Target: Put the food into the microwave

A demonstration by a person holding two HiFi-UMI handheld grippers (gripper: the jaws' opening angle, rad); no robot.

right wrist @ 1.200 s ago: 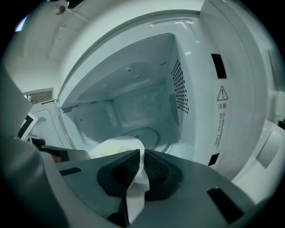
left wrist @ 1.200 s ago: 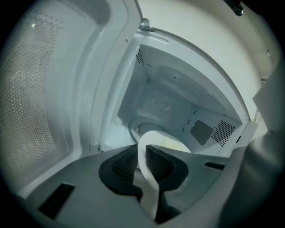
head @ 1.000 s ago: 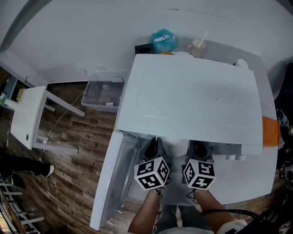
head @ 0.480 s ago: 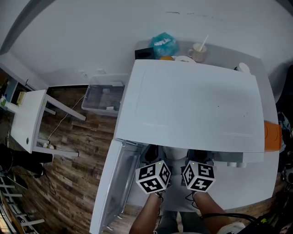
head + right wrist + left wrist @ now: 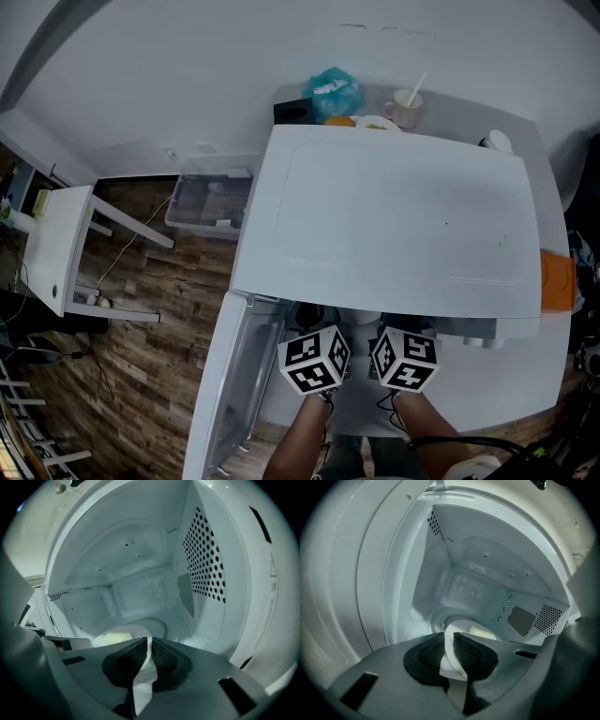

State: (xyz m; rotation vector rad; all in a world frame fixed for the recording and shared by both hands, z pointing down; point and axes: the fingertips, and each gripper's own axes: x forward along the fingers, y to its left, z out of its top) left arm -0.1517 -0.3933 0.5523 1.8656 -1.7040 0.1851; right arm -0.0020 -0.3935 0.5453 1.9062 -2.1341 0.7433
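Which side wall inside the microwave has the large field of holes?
The right side wall: holes cover much of it. The left wall has only a small patch near the top.

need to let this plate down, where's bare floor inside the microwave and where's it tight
The cavity floor ahead of the plate is bare, bordered by the back wall and the perforated right wall. Crowded at the opening, where the left gripper and right gripper clamp the plate's rim side by side.
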